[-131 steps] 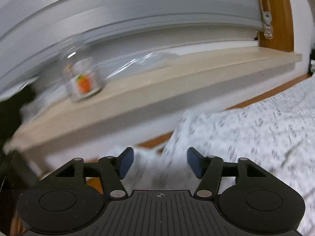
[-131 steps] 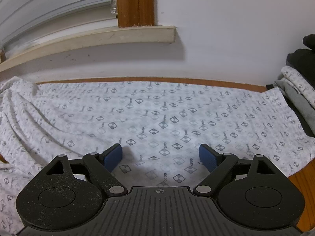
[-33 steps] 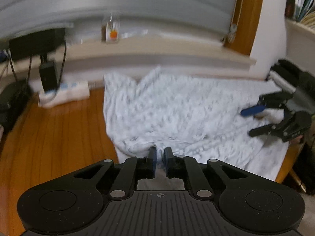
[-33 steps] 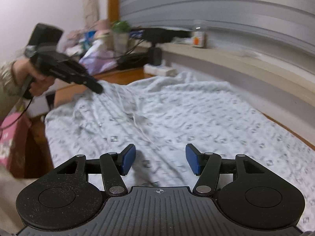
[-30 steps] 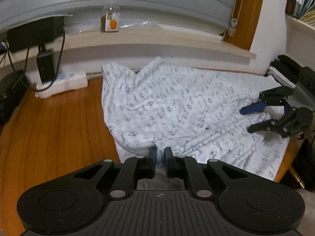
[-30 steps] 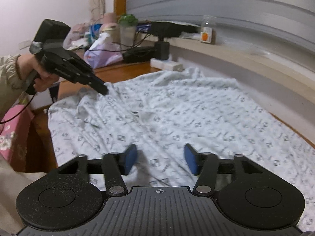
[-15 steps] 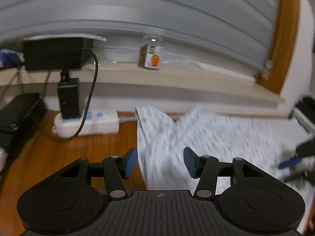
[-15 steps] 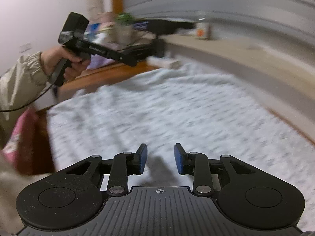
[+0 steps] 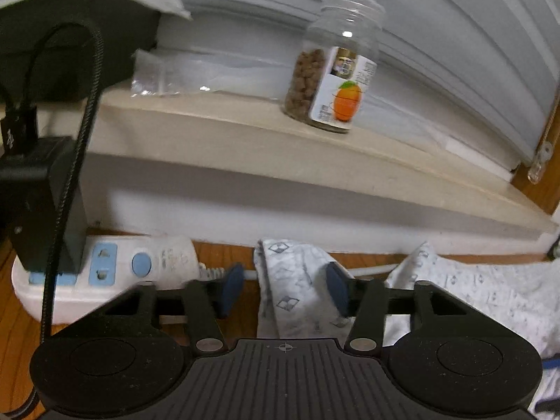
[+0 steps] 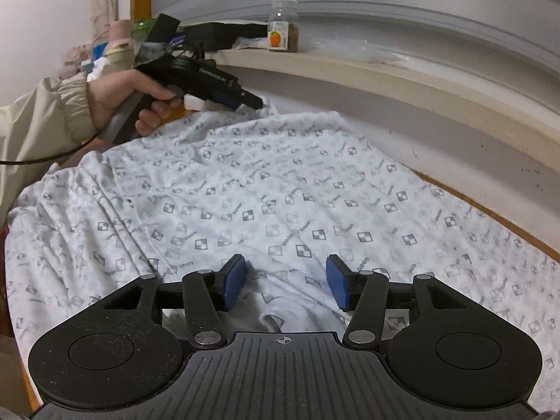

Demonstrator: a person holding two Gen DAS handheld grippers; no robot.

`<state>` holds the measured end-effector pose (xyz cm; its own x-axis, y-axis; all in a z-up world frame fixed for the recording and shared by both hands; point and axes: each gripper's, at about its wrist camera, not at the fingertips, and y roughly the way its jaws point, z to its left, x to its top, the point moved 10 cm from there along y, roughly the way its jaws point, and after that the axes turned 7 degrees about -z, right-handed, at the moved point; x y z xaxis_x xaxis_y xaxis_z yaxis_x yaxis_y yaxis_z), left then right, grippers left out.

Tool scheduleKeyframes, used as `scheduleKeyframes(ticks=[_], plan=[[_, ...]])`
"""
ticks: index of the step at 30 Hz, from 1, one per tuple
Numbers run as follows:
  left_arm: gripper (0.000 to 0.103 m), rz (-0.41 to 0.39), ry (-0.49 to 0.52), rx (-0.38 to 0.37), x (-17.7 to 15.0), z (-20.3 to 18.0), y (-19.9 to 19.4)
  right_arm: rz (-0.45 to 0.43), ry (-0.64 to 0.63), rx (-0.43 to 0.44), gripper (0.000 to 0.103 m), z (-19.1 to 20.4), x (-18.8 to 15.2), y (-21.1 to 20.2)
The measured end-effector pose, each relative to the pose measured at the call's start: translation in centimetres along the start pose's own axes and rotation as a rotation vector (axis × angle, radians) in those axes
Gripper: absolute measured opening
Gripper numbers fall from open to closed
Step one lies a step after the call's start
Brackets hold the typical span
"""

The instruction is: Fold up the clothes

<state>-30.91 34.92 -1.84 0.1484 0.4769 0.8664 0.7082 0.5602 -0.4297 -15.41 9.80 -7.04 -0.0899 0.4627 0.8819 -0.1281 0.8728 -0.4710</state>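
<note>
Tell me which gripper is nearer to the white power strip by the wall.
Left. The left gripper sits right beside the power strip, its open jaws around a corner of the patterned garment. The right gripper hovers open over the garment's middle, farther away.

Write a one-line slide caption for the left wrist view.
Open left gripper reaches the patterned garment corner beside a power strip.
</note>
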Motion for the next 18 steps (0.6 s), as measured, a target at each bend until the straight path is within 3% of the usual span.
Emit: scheduleKeyframes(ticks=[2, 5, 7, 9, 11, 14, 18], plan=[[0.005, -0.036, 0.033, 0.013, 0.1, -0.1, -0.7, -0.002, -0.012, -0.005, 0.052, 0.1, 0.1, 0.1], [0.005, -0.22, -0.026, 0.139, 1.8, 2.1, -3.7, -0.003, -0.011, 0.001, 0.052, 0.2, 0.1, 0.0], [0.007, -0.206, -0.028, 0.149, 1.5, 2.5, -3.9, -0.002, -0.002, 0.006, 0.052, 0.0, 0.1, 0.0], [0.013, -0.184, 0.005, 0.17, 1.0, 2.5, -3.7, 0.001, 0.006, 0.01, 0.052, -0.1, 0.1, 0.1], [0.035, -0.144, -0.003, 0.166, 0.6, 2.4, -3.5, 0.002, 0.012, 0.012, 0.053, -0.2, 0.0, 0.0], [0.053, -0.133, 0.023, 0.153, 0.6, 1.3, -4.2, 0.005, 0.019, -0.006, 0.06, -0.4, 0.0, 0.1], [0.065, -0.105, 0.145, 0.13, 0.1, -1.9, -6.0, -0.037, 0.028, -0.006, 0.061, -0.6, 0.4, -0.7]])
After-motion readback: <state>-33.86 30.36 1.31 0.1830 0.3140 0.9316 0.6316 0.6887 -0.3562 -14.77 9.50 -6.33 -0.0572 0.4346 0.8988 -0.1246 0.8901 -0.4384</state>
